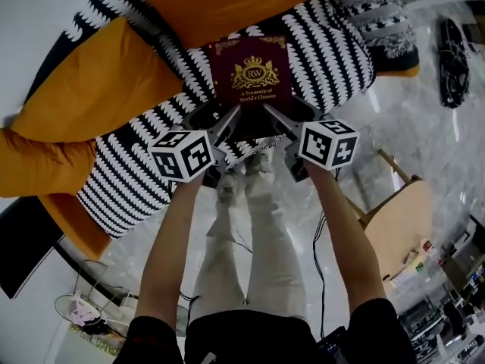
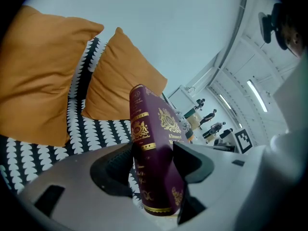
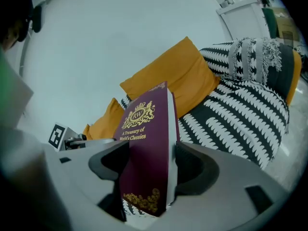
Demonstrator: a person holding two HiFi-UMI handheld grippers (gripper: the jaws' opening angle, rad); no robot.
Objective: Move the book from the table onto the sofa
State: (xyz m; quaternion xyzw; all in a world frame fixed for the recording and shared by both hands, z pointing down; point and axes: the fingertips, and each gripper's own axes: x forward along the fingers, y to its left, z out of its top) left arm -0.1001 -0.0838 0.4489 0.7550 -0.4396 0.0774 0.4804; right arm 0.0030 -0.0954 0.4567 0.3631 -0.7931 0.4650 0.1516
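The book [image 1: 250, 73] is clamped by the left gripper [image 1: 226, 123] and right gripper [image 1: 279, 120] over the patterned sofa [image 1: 337, 48]; orange cushions [image 1: 91, 89] are seen behind, apparently not touched by it.

Maroon book [image 1: 250, 70] with gold crest and lettering; black-and-white scalloped sofa [image 1: 333, 48]; plain orange cushions [image 1: 91, 86] at ten o'clock.

book [image 1: 250, 74]: near corners hidden | sofa [image 1: 333, 51]: cut off at top edge
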